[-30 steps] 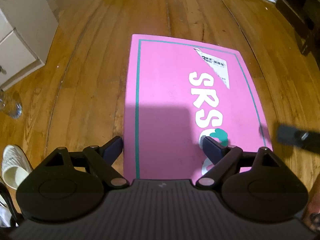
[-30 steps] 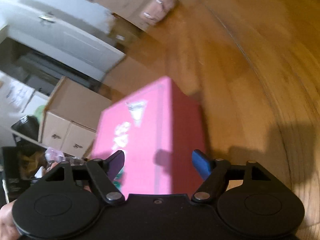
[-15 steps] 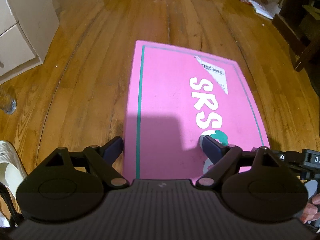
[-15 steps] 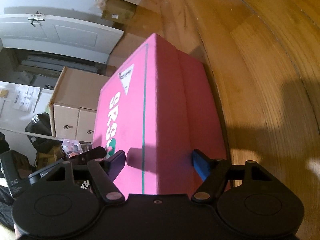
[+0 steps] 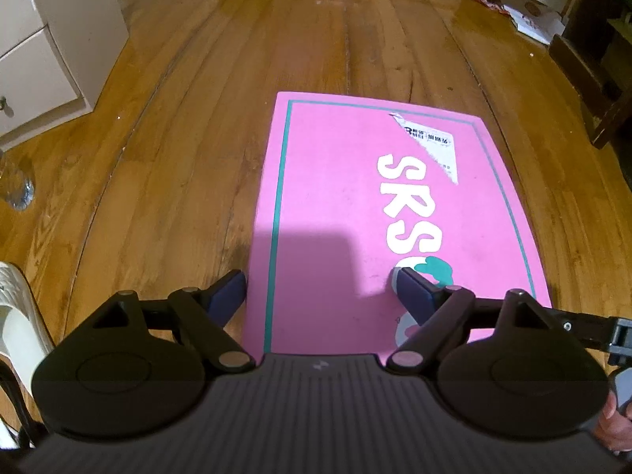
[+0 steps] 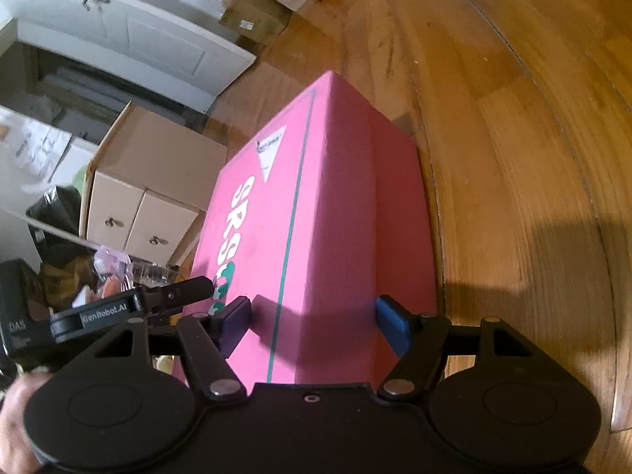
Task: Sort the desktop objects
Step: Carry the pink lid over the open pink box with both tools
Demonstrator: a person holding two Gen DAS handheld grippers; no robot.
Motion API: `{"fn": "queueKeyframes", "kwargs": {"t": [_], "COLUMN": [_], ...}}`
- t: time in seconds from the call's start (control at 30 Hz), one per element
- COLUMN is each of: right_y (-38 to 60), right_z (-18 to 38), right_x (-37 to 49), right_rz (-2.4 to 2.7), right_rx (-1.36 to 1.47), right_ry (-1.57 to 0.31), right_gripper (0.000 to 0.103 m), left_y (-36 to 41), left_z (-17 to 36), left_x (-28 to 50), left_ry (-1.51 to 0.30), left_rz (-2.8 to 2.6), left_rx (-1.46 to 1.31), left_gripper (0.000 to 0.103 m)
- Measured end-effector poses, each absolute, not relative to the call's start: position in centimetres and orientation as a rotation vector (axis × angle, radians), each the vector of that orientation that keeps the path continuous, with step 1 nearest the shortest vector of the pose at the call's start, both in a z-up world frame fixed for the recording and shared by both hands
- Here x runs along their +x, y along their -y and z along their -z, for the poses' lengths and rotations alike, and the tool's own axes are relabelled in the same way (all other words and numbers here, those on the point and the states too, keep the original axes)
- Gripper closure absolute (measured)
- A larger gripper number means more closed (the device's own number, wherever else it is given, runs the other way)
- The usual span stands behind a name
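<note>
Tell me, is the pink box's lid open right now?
No, the pink box lies shut on the wooden floor, its flat printed lid fully in place.

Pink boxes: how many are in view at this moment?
1. The pink box lies on the wooden floor in front of both open grippers, left gripper and right gripper. Others may lie outside the views.

Each black hand-held gripper [image 5: 320, 288] has dark blue pads [image 6: 389, 318], silver pivot screws, apparently ribbed housing.
</note>
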State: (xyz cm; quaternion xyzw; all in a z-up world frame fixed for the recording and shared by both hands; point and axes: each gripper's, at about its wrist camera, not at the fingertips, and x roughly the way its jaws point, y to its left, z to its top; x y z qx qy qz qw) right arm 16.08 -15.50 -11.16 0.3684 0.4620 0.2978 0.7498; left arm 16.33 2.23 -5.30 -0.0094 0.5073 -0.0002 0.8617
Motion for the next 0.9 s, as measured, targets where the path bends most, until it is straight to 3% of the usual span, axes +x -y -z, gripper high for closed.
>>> {"fn": "queueKeyframes", "kwargs": {"t": [0.2,0.3,0.43,0.57,0.9], "right_y": [15.6,15.5,15.3,15.2,14.8], "right_z": [11.7,12.2,12.4,11.7,11.1], "right_x": [16.4,16.2,15.9,15.7,15.4], "right_rz": [-0.644,-0.617,-0.593,-0.585,-0.585], "right_rx": [0.83,0.839,0.809,0.765,0.67], "right_ry": [-1.022,-1.04,-1.041,-1.017,-0.985], "right_gripper": [0.029,0.031,0.032,0.04,0.04], "left_y": [-1.0,-0.4,0.7,2.2,2.9], "left_z": [5.4,5.6,6.3,6.5,7.0], "left_x": [17.1,17.7,18.7,19.1,18.6], "left_ry": [-1.097,-1.12,-1.156,-1.147,-1.083], "left_rz": [-0.014,-0.024,-0.053,-0.033,-0.018], "left_rx": [0.044,0.071,0.089,0.123,0.112], "left_gripper": [0.019,0.014,0.0,0.0,0.0]}}
